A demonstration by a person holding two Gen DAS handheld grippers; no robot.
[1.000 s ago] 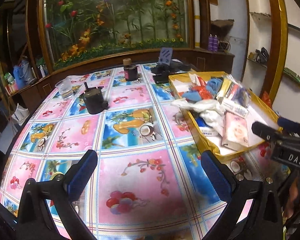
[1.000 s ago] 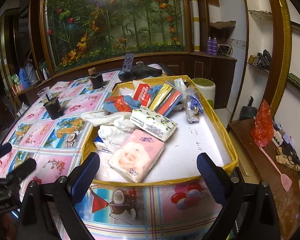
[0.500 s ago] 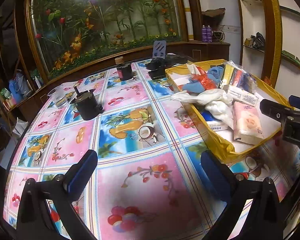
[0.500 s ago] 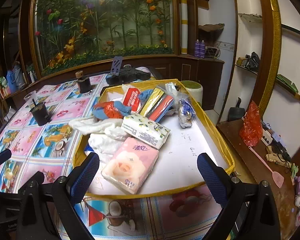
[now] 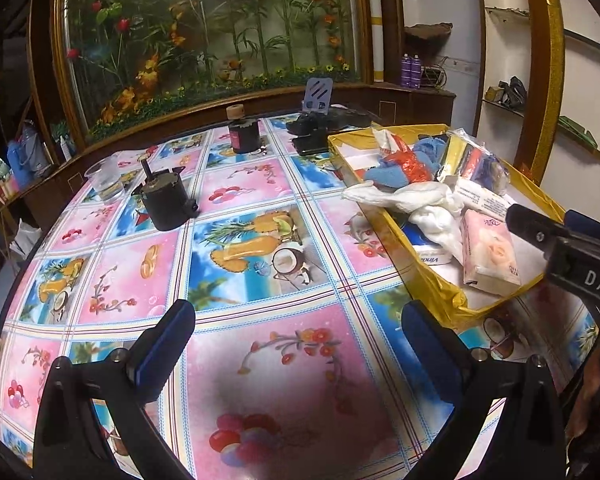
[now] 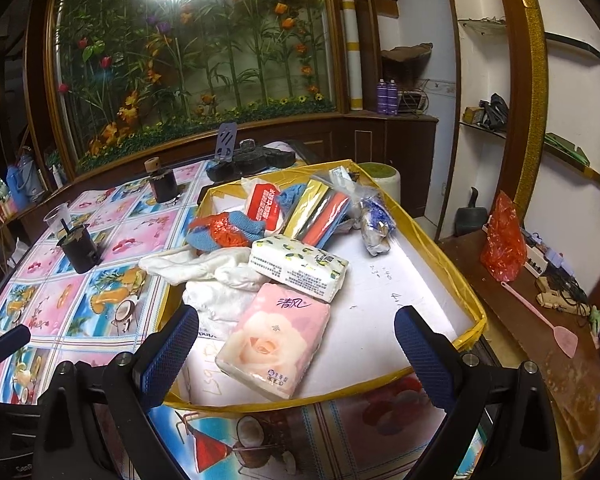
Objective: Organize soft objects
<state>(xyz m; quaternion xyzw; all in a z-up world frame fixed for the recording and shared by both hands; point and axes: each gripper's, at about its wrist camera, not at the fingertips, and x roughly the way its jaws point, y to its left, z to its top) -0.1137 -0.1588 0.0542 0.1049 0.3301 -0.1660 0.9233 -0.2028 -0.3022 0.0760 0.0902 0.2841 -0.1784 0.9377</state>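
Observation:
A gold-edged tray (image 6: 432, 240) on the table's right side holds a pile of soft things. Nearest is a pink tissue pack (image 6: 274, 340), then a white lemon-print tissue pack (image 6: 298, 270), crumpled white cloth (image 6: 204, 270), a blue and orange knitted item (image 6: 224, 230), a red-and-white pack (image 6: 264, 206) and a clear bag (image 6: 374, 216). My right gripper (image 6: 292, 344) hovers open over the tray's near edge, the pink pack between its fingers without touch. My left gripper (image 5: 296, 344) is open above the bare tablecloth, left of the tray (image 5: 440, 296). The white cloth (image 5: 416, 200) hangs over the tray's left rim.
On the patterned tablecloth stand a black pot (image 5: 166, 204), a clear plastic cup (image 5: 106, 180), a dark jar with a cork lid (image 5: 242, 132) and black devices (image 5: 324, 128) at the far edge. A wooden side counter (image 6: 540, 352) with a red bag (image 6: 502, 240) lies right of the table.
Both grippers have risen and pulled back slightly, so the views look down on the table from a little higher. Both stay open. Nothing in the tray has moved.

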